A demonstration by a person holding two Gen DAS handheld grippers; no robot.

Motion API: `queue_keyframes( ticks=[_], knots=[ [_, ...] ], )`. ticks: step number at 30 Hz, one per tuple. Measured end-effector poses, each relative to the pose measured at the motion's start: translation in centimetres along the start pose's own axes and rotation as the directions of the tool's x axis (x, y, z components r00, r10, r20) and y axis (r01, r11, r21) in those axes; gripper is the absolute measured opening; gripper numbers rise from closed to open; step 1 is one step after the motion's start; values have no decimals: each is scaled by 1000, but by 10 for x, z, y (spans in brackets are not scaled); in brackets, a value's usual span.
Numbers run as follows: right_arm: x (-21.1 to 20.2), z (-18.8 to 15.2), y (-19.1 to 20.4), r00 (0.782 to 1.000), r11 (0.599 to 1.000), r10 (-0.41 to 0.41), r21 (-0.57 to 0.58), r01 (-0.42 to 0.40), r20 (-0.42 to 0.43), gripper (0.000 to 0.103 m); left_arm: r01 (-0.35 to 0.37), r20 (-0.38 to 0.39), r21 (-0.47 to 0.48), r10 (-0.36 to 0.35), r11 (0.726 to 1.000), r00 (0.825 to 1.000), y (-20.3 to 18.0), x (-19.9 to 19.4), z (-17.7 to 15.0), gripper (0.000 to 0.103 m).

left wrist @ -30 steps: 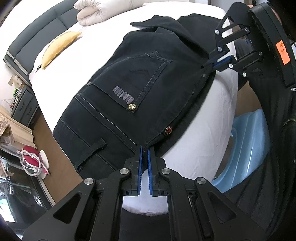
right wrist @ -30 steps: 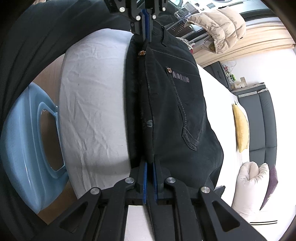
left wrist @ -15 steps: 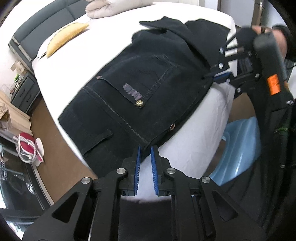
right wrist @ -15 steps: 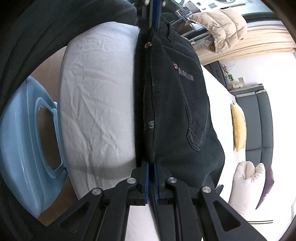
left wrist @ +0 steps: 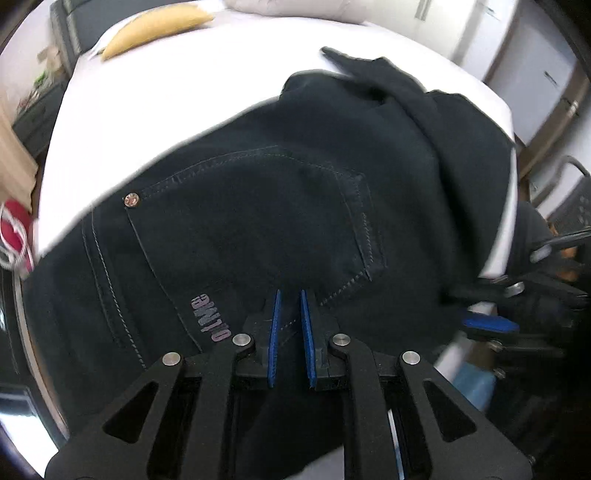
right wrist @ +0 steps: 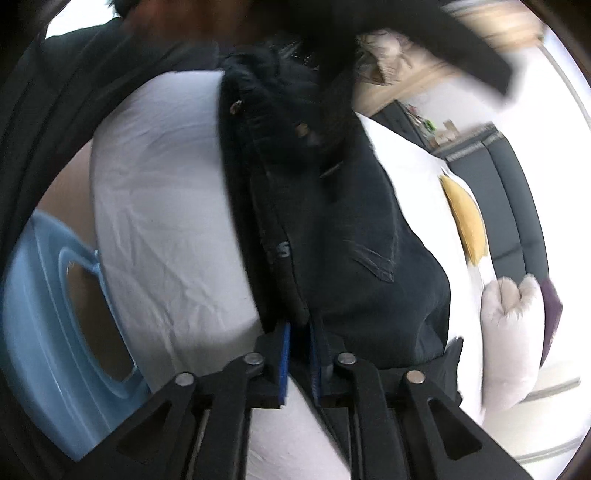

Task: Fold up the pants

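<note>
The black denim pants (left wrist: 280,229) lie spread on the white-sheeted bed (left wrist: 155,110), waistband at its near edge. Left gripper (left wrist: 289,325) hovers narrowly parted over the back pocket, empty; right gripper (right wrist: 298,354) pinches the waistband — carry that edge over evenly, keeping seams aligned.

Pants (left wrist: 280,206) on bed (left wrist: 155,103); pillow (left wrist: 155,24) behind.

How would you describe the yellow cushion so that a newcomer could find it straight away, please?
Start at the white bed where the black pants lie. Look past them toward the dark headboard: the yellow cushion lies flat there. Its neighbour, the pale pillow, is puffy and off-white.
</note>
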State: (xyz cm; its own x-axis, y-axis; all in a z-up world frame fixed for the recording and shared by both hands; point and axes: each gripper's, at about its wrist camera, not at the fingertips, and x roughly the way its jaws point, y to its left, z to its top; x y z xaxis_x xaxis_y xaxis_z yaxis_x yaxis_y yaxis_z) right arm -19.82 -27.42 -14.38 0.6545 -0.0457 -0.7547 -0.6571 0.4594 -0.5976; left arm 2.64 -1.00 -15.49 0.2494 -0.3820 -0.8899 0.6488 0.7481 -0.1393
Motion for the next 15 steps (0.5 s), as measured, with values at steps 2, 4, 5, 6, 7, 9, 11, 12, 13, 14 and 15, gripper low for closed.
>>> queue_keyframes(
  ticks=[2, 4, 5, 6, 7, 9, 11, 12, 13, 14, 15],
  knots=[
    [-7, -2, -15, 1000, 996, -7, 87, 6, 9, 64, 40, -4, -70, -41, 997, 999, 11, 2, 8, 12],
    [-23, -10, -46, 994, 969, 71, 230, -89, 85, 86, 66, -8, -109, -67, 992, 998, 19, 5, 15, 12],
    [-29, -16, -67, 987, 941, 90, 314, -127, 130, 88, 66, -7, -112, -67, 992, 998, 20, 7, 16, 12],
    [-31, -23, -91, 984, 904, 93, 400, -148, 154, 88, 64, -5, -116, -65, 991, 998, 21, 10, 17, 12],
    [-27, -31, -117, 983, 859, 95, 486, -160, 155, 88, 62, -4, -123, -62, 990, 998, 21, 12, 16, 12],
    [-10, -52, -173, 990, 751, 68, 647, -133, 125, 88, 51, -9, -137, -52, 989, 999, 22, 14, 23, 12],
    [17, -78, -233, 997, 598, 38, 798, -74, 64, 88, 32, -16, -131, -34, 991, 999, 20, 18, 29, 12],
    [33, -90, -257, 999, 520, 44, 853, -41, 22, 88, 26, -17, -129, -28, 991, 999, 18, 19, 30, 12],
    [53, -103, -283, 997, 436, 62, 900, 10, -41, 88, 20, -18, -130, -23, 991, 1000, 17, 21, 31, 12],
    [76, -112, -305, 990, 369, 96, 927, 60, -102, 86, 18, -19, -138, -21, 990, 1000, 17, 23, 34, 12],
    [95, -118, -321, 983, 324, 133, 942, 81, -130, 82, 18, -20, -141, -21, 990, 1000, 17, 23, 35, 12]
  ],
)
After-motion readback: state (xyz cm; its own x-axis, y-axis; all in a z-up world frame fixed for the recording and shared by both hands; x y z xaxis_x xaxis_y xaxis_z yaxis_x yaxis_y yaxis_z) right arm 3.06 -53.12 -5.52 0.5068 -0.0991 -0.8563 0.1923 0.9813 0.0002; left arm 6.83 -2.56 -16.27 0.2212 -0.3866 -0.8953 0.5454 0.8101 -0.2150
